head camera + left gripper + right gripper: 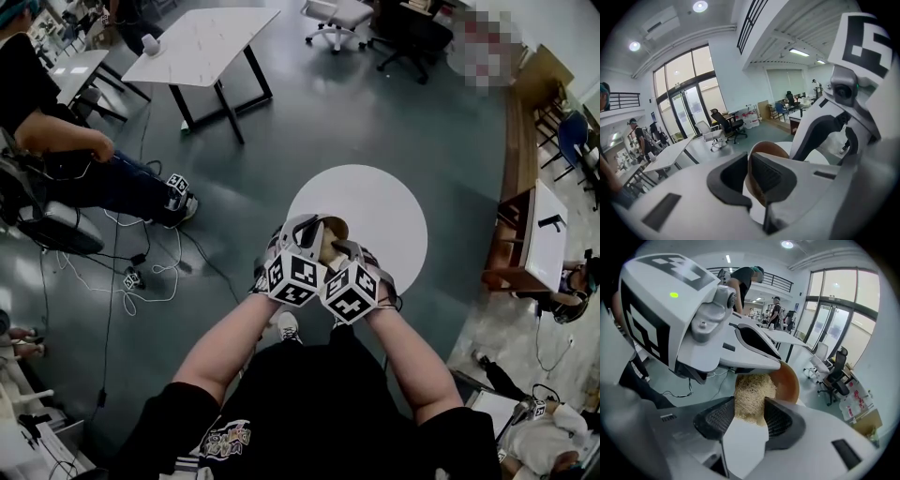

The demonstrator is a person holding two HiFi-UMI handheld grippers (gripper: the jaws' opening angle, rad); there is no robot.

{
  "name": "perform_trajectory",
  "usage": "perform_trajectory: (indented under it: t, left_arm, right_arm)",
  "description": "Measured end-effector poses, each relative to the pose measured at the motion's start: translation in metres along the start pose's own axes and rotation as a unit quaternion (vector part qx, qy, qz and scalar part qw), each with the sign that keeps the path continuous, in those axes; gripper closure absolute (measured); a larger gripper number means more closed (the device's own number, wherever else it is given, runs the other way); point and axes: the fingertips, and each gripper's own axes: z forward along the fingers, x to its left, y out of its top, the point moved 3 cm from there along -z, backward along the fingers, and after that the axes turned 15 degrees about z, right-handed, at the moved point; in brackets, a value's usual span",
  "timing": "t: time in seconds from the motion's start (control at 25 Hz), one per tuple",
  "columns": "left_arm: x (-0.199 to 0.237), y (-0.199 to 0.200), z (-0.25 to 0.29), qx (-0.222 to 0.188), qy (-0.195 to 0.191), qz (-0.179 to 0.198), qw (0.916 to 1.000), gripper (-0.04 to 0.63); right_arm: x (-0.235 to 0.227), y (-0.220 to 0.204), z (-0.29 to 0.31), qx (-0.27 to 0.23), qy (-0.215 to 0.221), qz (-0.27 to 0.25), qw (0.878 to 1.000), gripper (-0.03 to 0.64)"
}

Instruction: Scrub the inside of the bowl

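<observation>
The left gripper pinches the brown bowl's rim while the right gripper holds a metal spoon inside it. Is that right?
Not quite. The right gripper holds no spoon: its jaws clamp a tan, fibrous scrub pad that reaches into the brown bowl, as the right gripper view shows. The left gripper does pinch the rim.

The smooth round bowl (788,380) is a warm reddish brown. The coarse fibrous scrubbing pad (751,397) is pale straw yellow. The left gripper (747,176) and the right gripper (750,423) have white plastic shells and black ribbed jaw pads (779,420). Each carries a white marker cube (295,277) printed with black square patterns. The round table (375,211) is plain white, the floor (394,112) is dull grey-green, and the person's T-shirt (309,412) is black with a small pale print.
</observation>
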Motion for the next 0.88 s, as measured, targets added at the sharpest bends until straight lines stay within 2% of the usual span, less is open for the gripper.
perform_trajectory:
  t: [0.2,0.44,0.64,0.76,0.88]
  left_arm:
    - [0.004,-0.003,-0.005,0.002,-0.002,0.005,1.0000,0.569]
    - [-0.001,-0.004,-0.008,-0.010,-0.020,-0.004,0.9997,0.574]
    - [-0.006,-0.002,-0.010,-0.010,-0.038,0.005,0.9992,0.572]
    - [-0.016,0.005,-0.013,-0.011,-0.055,0.059,0.9967,0.573]
    - [-0.029,0.019,-0.017,-0.021,-0.066,0.164,0.9840,0.572]
  right_arm:
    - [0.005,-0.001,-0.007,-0.001,0.004,-0.029,1.000,0.411]
    - [-0.015,-0.015,-0.013,0.035,-0.039,-0.083,0.995,0.413]
    - [-0.025,-0.015,-0.020,0.032,-0.066,-0.079,0.994,0.411]
    - [-0.023,-0.014,-0.022,0.030,-0.086,-0.104,0.990,0.413]
    - [-0.019,-0.015,-0.023,0.036,-0.112,-0.164,0.979,0.411]
